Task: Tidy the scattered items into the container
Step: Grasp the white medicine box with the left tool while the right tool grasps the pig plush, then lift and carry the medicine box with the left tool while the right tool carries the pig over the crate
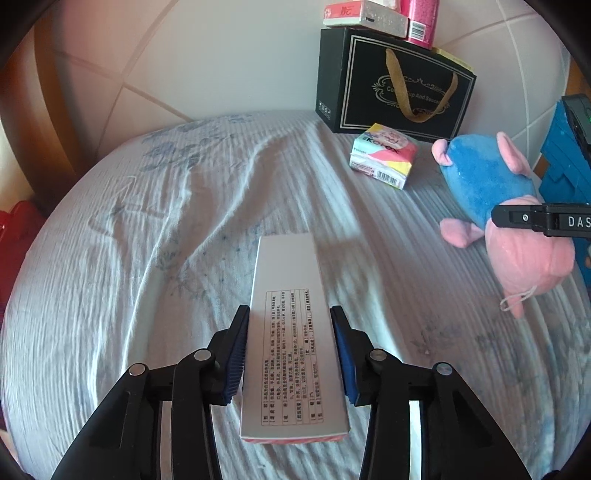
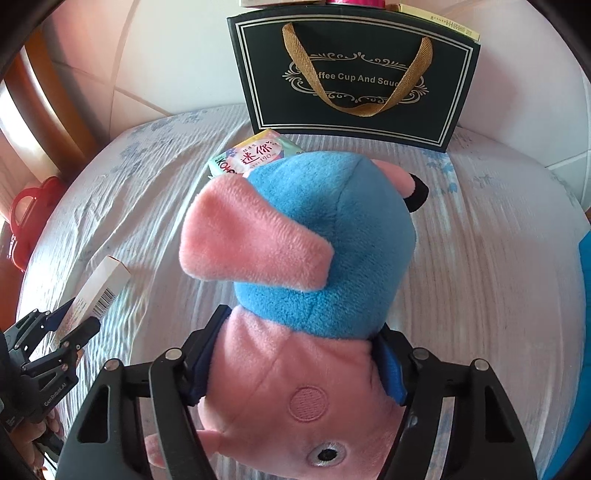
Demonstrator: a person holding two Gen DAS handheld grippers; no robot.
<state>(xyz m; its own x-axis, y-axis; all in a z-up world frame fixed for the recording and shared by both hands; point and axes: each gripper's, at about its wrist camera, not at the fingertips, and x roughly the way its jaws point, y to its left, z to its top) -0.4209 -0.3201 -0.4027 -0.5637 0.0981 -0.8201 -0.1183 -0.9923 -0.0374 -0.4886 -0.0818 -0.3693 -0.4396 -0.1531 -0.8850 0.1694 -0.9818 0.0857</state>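
A long white box [image 1: 284, 266] with printed text lies lengthwise between the blue pads of my left gripper [image 1: 290, 310], which press on both its long sides; in the right wrist view the same box [image 2: 103, 280] is tilted in the left gripper [image 2: 81, 314]. My right gripper [image 2: 303, 321] is shut on the pink body of a blue and pink plush toy [image 2: 314, 229], also seen at the right in the left wrist view [image 1: 484, 173]. The black gift bag [image 2: 354, 74] with gold handles stands at the back, and a Kotex pack [image 2: 255, 155] lies in front of it.
Everything sits on a wrinkled pale blue bedsheet [image 1: 129, 240]. A pink and white box [image 1: 365, 14] and a pink bottle [image 1: 423, 22] rest on top of the bag. A wooden bed frame [image 1: 48, 110] runs along the left, and a red object [image 2: 26, 214] lies beyond the edge.
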